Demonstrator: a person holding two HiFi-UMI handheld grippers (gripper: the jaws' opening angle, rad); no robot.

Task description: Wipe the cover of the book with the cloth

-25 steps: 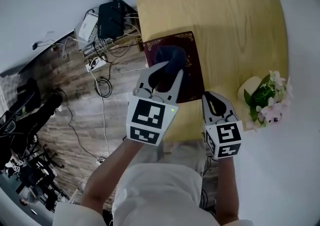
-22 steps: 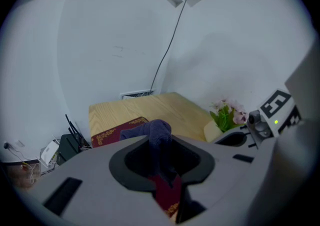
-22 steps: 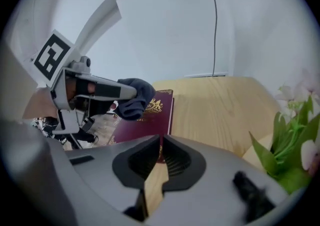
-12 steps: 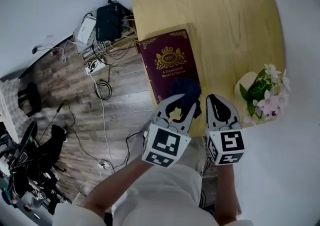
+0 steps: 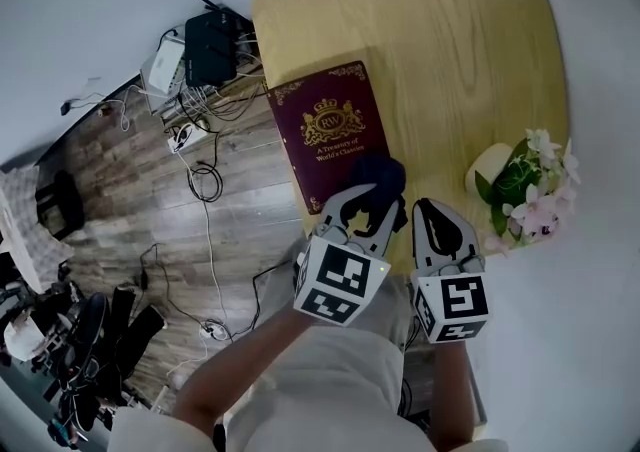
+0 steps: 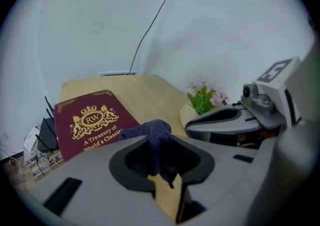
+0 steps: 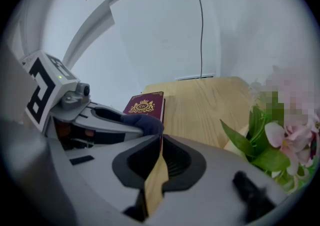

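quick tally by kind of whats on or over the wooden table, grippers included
book: 1
cloth: 1
potted flowers: 1
grippers: 2, the left gripper shut on the cloth, the right gripper shut and empty
total: 5

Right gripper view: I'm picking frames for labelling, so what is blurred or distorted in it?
Right gripper view: strong fisheye with black corners; a mosaic patch, added afterwards, covers part of the flowers; the book further off is sharp, its gold crest clear.
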